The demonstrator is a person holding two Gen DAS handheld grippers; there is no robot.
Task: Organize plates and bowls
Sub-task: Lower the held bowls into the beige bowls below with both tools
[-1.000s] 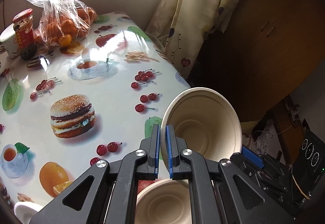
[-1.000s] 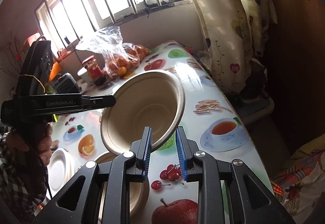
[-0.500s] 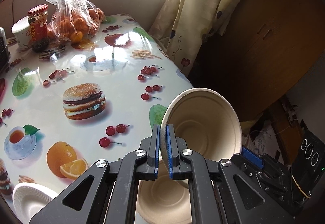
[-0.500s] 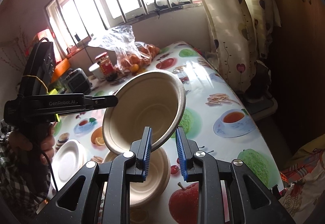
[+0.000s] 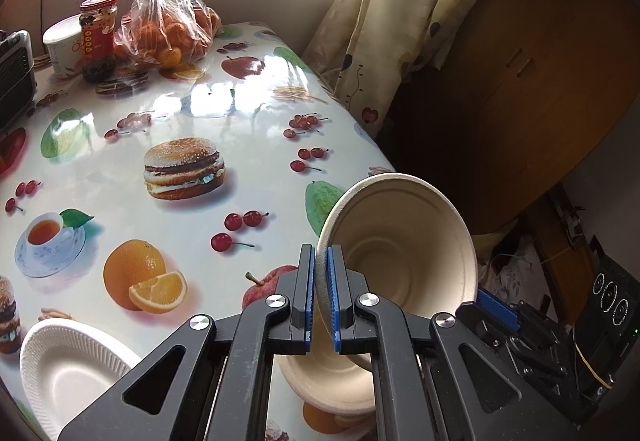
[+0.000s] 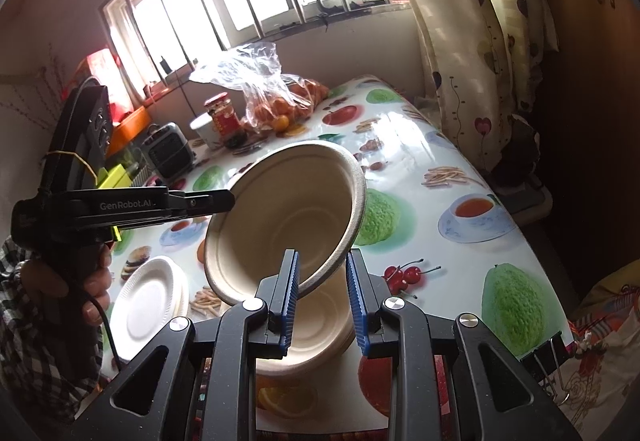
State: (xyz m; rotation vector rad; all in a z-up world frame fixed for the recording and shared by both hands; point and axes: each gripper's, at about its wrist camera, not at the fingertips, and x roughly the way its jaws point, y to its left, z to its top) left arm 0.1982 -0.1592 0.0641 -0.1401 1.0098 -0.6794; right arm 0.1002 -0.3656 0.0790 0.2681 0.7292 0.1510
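Beige bowl [image 5: 404,253] rim clamped in left tool [image 5: 318,295]; right tool [image 6: 322,299] parted, below rim.

Left gripper [image 5: 319,295] jaws pressed tight on thin rim (bowl [image 5: 404,253] tilted, lifted). Right gripper [image 6: 322,295] jaws parted, grasping nothing. Left hand [image 6: 68,281] wraps handle.

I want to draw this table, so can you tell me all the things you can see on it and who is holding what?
held bowl: one, beige, tilted, above the other bowl
bowl on table: one, beige, near edge
paper plates: small white stack, left of bowls
bag of oranges: one, clear, far end
jar: one, red lid, beside bag
white cup: one, behind jar
tablecloth: food pictures
left gripper: shut on held bowl's rim
right gripper: open, under held bowl
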